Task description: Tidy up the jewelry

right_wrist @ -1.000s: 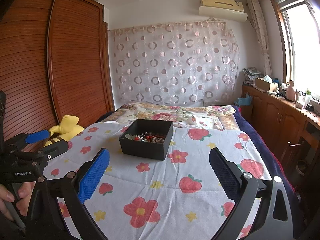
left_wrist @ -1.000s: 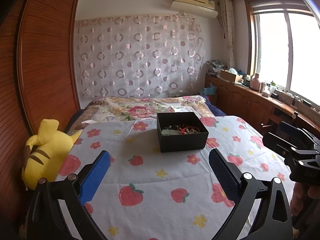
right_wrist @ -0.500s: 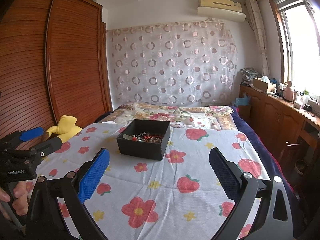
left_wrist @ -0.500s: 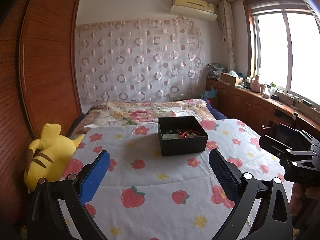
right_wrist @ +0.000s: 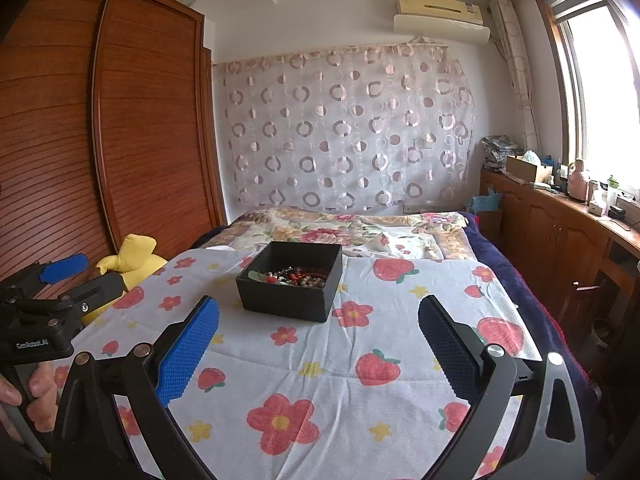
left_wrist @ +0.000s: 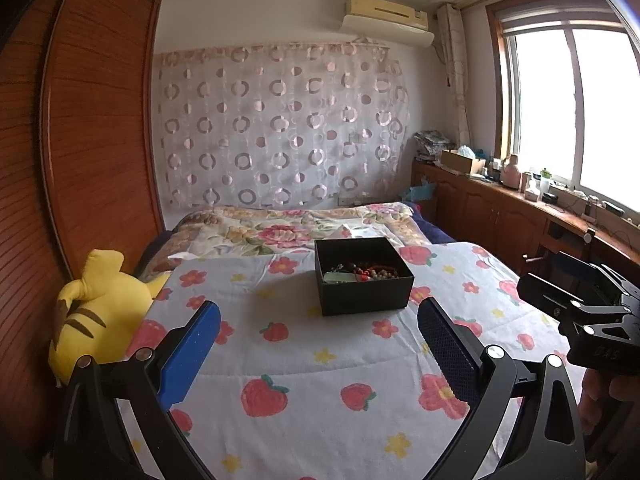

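Yellow plush toy (left_wrist: 96, 308) lies left of jewelry box (left_wrist: 362, 276).

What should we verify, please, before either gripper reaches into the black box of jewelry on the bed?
1. Left gripper open and holding nothing: ok.
2. Right gripper open and holding nothing: ok.
3. Black box open-topped, no lid on it: ok.
4. Beaded jewelry lying inside the box: ok.
5. Strands free of tangles: cannot tell.
6. Box flat on the strawberry quilt, away from the yellow plush toy: ok.
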Tool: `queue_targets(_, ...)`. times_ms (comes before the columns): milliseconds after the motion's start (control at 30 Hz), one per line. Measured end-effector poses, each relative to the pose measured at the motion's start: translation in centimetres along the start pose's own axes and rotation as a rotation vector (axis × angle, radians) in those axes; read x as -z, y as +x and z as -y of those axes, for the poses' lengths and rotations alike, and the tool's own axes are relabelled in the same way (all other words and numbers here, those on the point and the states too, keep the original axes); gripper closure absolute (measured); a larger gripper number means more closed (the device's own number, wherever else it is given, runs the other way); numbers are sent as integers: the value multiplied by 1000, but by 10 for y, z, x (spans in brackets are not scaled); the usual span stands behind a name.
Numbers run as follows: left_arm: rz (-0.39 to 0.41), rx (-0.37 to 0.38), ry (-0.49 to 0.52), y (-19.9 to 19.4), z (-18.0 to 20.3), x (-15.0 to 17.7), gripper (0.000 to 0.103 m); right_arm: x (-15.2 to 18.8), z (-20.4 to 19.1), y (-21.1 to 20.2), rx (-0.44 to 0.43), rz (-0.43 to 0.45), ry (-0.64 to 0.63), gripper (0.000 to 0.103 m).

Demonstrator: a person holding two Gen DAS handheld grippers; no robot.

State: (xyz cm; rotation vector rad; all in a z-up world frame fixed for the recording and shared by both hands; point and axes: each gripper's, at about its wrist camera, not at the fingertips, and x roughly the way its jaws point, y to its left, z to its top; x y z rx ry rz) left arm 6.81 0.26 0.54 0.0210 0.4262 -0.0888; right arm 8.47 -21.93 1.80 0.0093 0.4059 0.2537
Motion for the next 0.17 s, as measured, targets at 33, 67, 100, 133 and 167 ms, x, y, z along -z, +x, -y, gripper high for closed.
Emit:
queue_targets(33, 0, 2, -1, 0, 0, 0, 8, 0, 0, 0, 1, 1, 0, 2)
queue_targets(67, 1, 2, -2, 0, 0, 0, 8, 0, 0, 0, 1, 0, 0, 2)
queue_targets(100, 1, 1, 0, 0, 0, 0, 8, 0, 0, 0, 1, 0, -1, 2)
queue_targets(133, 2, 1, 2, -1, 1, 1, 8, 0, 0, 0, 1, 1, 0, 2)
queue_targets(167, 3, 3, 2, 0, 0, 0, 8, 0, 0, 0, 1, 0, 0, 2)
